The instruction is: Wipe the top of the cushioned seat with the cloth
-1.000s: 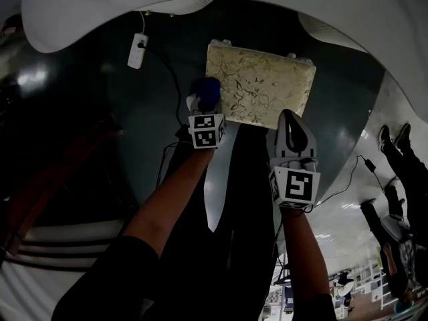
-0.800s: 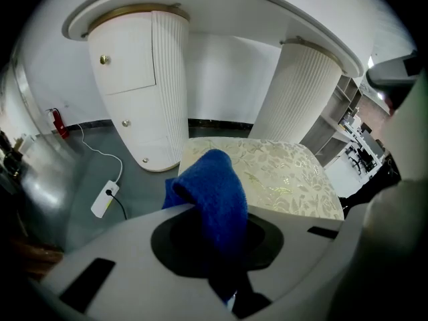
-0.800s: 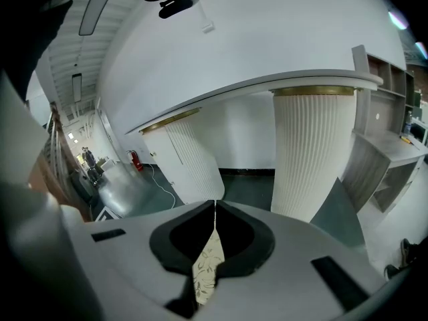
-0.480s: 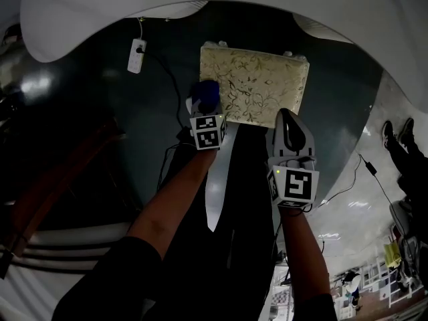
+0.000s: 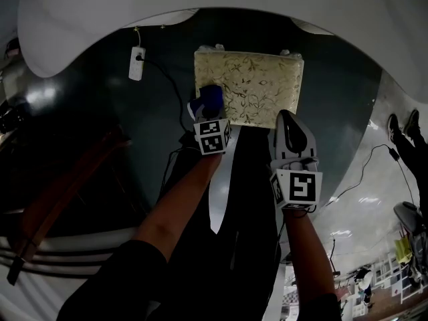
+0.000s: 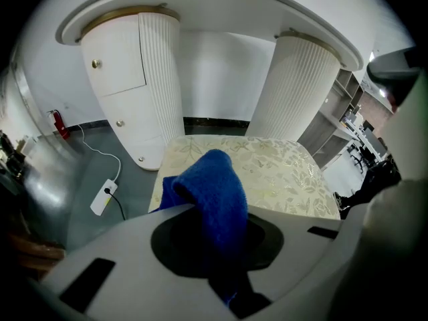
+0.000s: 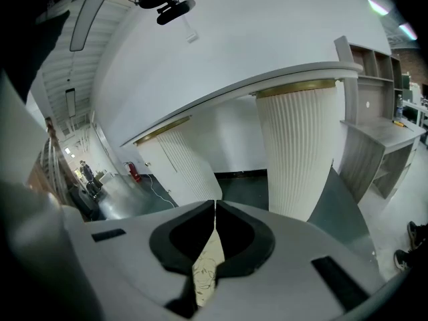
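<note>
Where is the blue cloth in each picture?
Head view: the blue cloth sits upper middle, at the left gripper's tip, over the cushioned seat's left corner.
Left gripper view: centre, pinched between the jaws.
Right gripper view: not in it.
Shared landmark: the leafy cushioned seat, visible in all three.

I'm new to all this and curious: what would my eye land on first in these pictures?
Probably the bright blue fluffy cloth, clamped in the left hand-held gripper at the near left corner of the cream, leaf-patterned cushioned seat. That pale seat stands out on the dark floor, and the right hand-held gripper hangs shut and empty by its near edge.
</note>
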The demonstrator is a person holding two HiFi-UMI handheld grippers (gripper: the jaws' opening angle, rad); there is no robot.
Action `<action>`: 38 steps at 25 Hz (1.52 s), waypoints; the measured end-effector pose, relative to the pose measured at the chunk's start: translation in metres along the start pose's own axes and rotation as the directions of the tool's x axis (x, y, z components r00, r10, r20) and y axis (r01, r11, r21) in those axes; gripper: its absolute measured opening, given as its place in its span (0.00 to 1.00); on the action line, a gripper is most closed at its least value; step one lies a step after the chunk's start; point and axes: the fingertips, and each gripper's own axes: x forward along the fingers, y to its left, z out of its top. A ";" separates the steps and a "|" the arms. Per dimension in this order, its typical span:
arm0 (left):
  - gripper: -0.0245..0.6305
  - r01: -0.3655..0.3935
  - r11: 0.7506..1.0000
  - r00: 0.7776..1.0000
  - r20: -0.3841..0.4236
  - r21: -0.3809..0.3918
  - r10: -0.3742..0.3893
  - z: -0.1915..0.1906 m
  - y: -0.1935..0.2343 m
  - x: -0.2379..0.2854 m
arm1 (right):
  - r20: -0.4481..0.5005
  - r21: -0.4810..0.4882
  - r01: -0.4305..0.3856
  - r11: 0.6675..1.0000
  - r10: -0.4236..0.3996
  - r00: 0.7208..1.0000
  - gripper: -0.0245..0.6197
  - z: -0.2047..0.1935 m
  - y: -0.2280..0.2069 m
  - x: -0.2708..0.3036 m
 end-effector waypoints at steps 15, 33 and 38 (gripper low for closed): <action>0.11 0.016 1.000 1.000 0.000 0.018 -0.016 0.003 -0.033 0.003 | 0.028 -0.038 0.117 0.992 -0.116 0.993 0.10 0.010 -0.058 -0.015; 0.11 0.090 0.995 0.996 -0.014 0.041 -0.089 0.008 -0.087 0.009 | 0.032 0.004 0.153 0.988 -0.153 0.988 0.10 0.008 -0.093 -0.018; 0.11 0.106 0.993 0.994 -0.021 0.048 -0.105 0.007 -0.099 0.010 | 0.029 0.003 0.144 0.990 -0.144 0.989 0.10 0.006 -0.095 -0.017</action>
